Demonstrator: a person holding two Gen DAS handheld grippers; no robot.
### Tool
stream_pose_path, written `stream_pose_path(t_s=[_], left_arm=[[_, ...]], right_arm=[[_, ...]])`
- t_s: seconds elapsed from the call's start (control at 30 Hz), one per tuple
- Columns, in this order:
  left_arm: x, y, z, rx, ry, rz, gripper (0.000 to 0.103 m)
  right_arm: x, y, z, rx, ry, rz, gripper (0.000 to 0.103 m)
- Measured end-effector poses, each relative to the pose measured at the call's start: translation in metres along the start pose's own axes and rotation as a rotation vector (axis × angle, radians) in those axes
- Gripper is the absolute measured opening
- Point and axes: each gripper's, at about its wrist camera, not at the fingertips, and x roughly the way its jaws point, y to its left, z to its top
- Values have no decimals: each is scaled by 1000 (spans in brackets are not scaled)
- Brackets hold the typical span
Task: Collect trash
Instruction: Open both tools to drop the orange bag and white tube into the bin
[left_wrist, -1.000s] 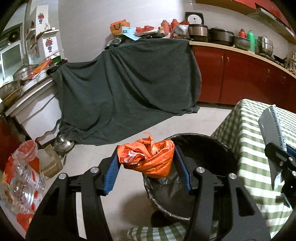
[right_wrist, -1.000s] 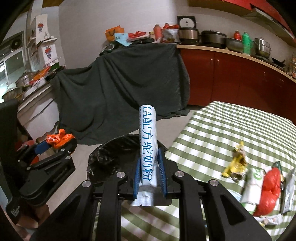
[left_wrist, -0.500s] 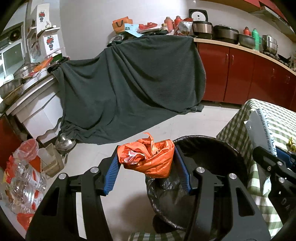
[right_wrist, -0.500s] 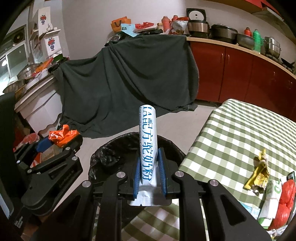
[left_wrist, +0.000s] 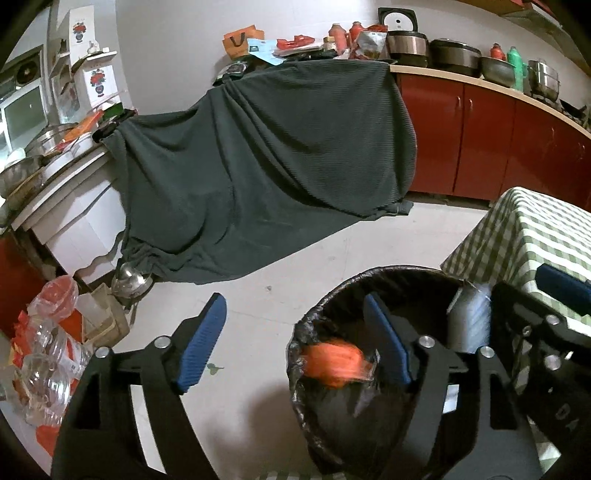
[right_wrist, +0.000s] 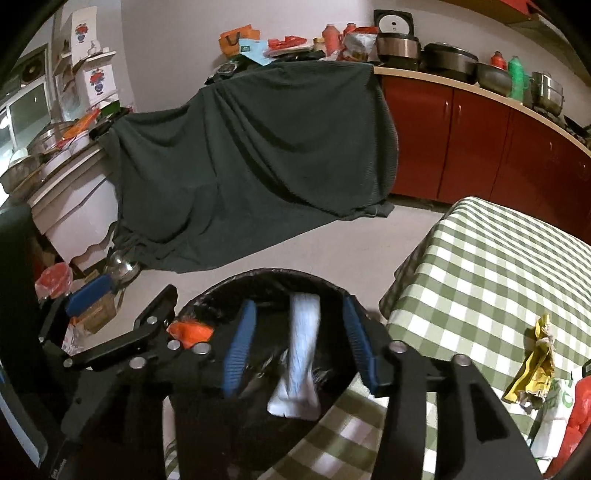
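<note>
Your left hand-held gripper (left_wrist: 291, 336) is opening and grips nothing; the orange wrapper (left_wrist: 334, 363) is blurred, dropping inside the black-lined bin (left_wrist: 332, 306). Your right hand-held gripper (right_wrist: 299, 341) is opening too, and the white packet (right_wrist: 301, 354) hangs loose between its pads, touching neither. Keep both over the bin mouth until each piece clears. Beyond, more trash (right_wrist: 535, 363) waits on the checked surface (right_wrist: 491, 269).

There are two tools, left (left_wrist: 295, 332) and right (right_wrist: 299, 336), one black bin (left_wrist: 399, 280), one orange wrapper (left_wrist: 334, 363), one white packet (right_wrist: 301, 354).
</note>
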Motion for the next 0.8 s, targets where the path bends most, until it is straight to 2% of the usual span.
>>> stream_pose_path(t_s=[0.23, 0.33, 0.43, 0.6, 0.8], left_arm=[[0, -2, 0, 8, 4, 7, 78], [-5, -2, 1, 2, -3, 1, 78], [-12, -3, 0, 4, -12, -13, 78], [-27, -11, -4, 15, -9, -74, 79], [-54, -28, -7, -5, -28, -185, 84]], right_arm=[[-11, -4, 3, 9, -29, -17, 56], [-21, -9, 2, 13, -52, -34, 61], [-34, -15, 0, 22, -76, -53, 71], [-63, -34, -14, 42, -117, -133, 82], [-97, -72, -38, 118, -139, -191, 83]])
